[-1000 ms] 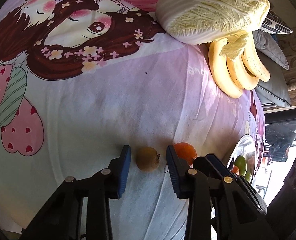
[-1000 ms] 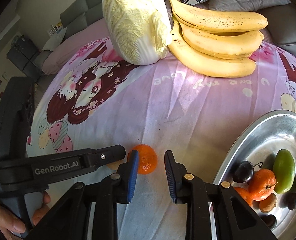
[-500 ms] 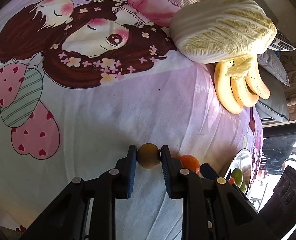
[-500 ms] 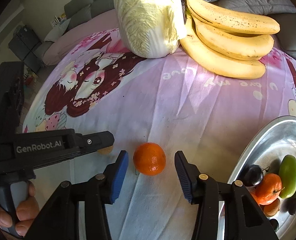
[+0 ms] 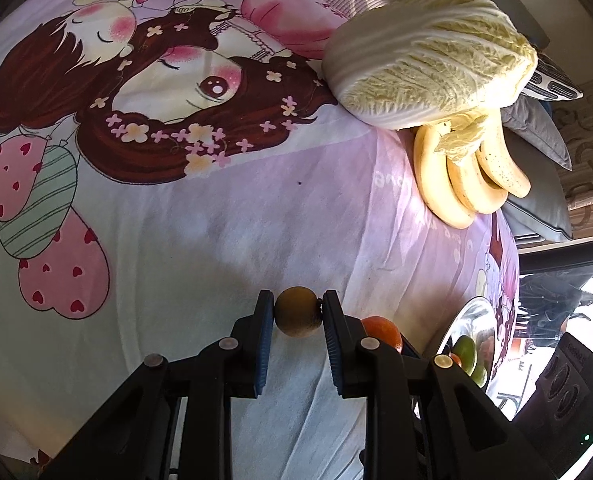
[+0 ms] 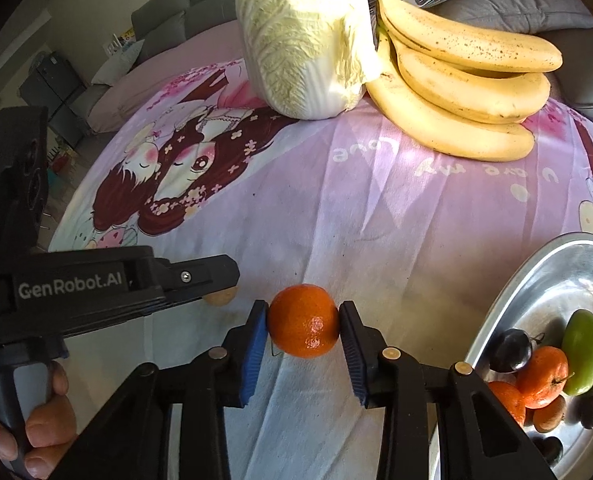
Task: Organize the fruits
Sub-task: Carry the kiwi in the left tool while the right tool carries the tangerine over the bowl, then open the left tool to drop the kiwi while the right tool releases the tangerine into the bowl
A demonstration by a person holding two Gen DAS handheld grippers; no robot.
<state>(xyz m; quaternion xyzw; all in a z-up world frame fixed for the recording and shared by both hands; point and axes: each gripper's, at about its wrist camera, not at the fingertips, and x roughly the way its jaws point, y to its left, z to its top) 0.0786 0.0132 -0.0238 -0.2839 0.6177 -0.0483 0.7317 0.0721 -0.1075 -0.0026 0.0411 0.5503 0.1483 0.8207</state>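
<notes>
My left gripper [image 5: 298, 312] is shut on a small round brown fruit [image 5: 297, 311], its blue pads touching both sides just above the printed sheet. My right gripper [image 6: 303, 321] is shut on an orange mandarin [image 6: 303, 320], pads pressed against both sides. The mandarin also shows behind the left gripper's right finger [image 5: 380, 328]. The brown fruit peeks out under the left gripper's body in the right wrist view [image 6: 219, 297]. A silver tray [image 6: 536, 280] at the right holds mandarins, green fruits and dark plums; it shows in the left wrist view [image 5: 470, 312] too.
A napa cabbage [image 6: 304, 32] and a bunch of bananas [image 6: 464, 80] lie at the far side of the cartoon-print sheet [image 6: 336, 200]. Grey cushions [image 6: 516, 12] sit behind them. The left gripper's body [image 6: 76, 292] and the hand holding it fill the lower left.
The left gripper closed on the brown fruit and raised it slightly. The right gripper opened around the mandarin, then closed on it.
</notes>
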